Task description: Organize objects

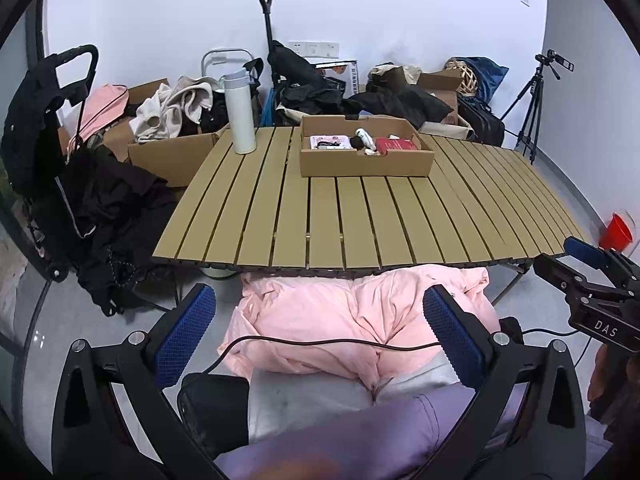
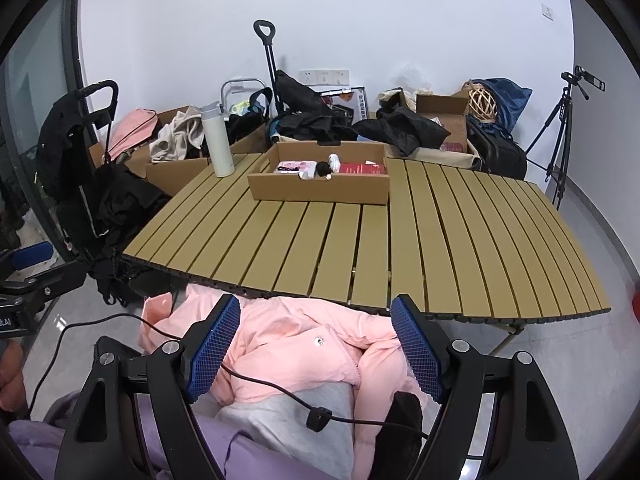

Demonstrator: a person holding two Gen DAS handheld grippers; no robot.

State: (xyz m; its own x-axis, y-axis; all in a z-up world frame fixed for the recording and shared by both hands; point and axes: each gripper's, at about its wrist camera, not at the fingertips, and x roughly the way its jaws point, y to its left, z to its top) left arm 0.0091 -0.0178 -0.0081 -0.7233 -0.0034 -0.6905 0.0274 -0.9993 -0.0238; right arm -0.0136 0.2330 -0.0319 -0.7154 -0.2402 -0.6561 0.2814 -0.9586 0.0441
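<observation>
Both claws [image 1: 316, 344] [image 2: 316, 348] hang released; cardboard box [image 1: 366, 162] lies lengthwise across the table [image 1: 360, 224].

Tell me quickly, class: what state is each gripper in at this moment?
Left gripper: open, holding nothing, above the pink jacket.
Right gripper: open, holding nothing, also over the jacket.

The left tool [image 1: 320, 340] hangs short of the bench's near edge, tilted downward, its two blue-padded fingers [image 1: 184, 336] spread wide with nothing between them. The right tool [image 2: 316, 344] hangs beside it in the same downward tilt, fingers [image 2: 416, 352] likewise wide apart and empty. What looks like a lilac sleeve [image 1: 360, 436] shows blurred beneath the left tool.
</observation>
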